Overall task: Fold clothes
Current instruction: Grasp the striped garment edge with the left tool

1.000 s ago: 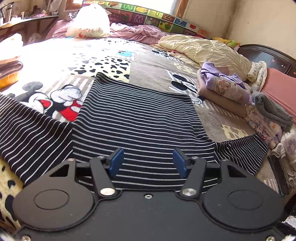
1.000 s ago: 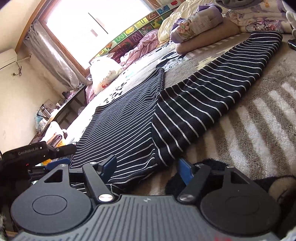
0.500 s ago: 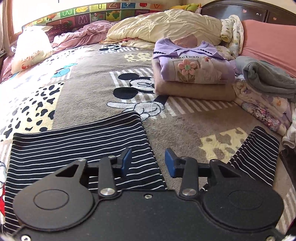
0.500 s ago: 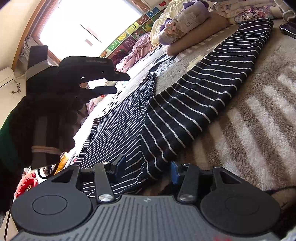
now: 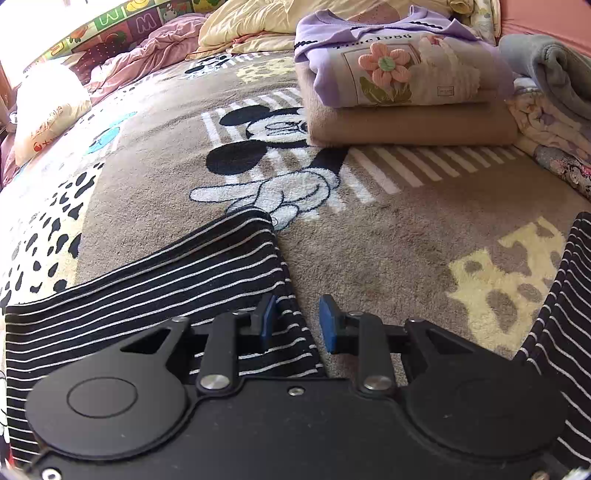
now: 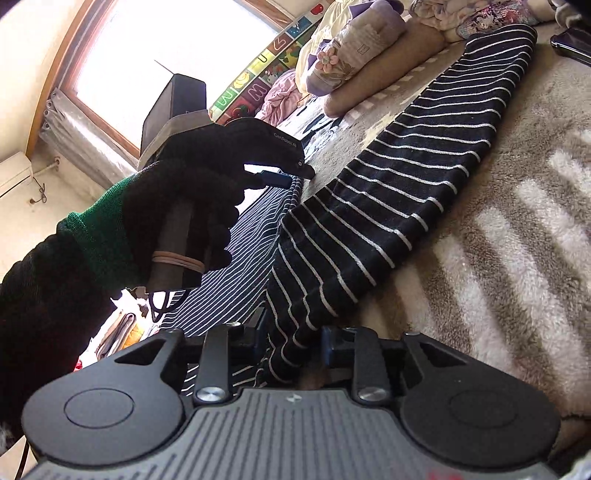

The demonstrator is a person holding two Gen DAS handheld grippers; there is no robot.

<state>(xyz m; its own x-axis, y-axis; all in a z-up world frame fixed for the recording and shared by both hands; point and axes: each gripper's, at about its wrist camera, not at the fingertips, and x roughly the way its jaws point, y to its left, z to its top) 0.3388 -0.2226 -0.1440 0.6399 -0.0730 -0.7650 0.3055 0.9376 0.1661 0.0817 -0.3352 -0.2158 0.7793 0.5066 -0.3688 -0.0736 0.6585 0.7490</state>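
Note:
A black shirt with thin white stripes (image 5: 147,280) lies flat on the Mickey Mouse blanket (image 5: 369,258). In the left wrist view my left gripper (image 5: 295,323) is open, low over the shirt's right side edge, near the hem corner. One sleeve (image 5: 554,332) shows at the right edge. In the right wrist view my right gripper (image 6: 291,339) is open, its jaws on either side of the sleeve's base (image 6: 388,206). The left gripper (image 6: 284,173), held by a gloved hand, hovers over the shirt's far edge.
A folded purple top with a flower (image 5: 399,66) sits on a folded tan garment (image 5: 406,125) at the back right. Grey and floral clothes (image 5: 554,74) pile at the right. A cream quilt (image 5: 251,26) and white bag (image 5: 48,110) lie behind.
My left gripper moved forward and right from the shirt's middle to its right side edge near the hem, and its jaws narrowed. My right gripper closed in on the sleeve base, jaws narrowing.

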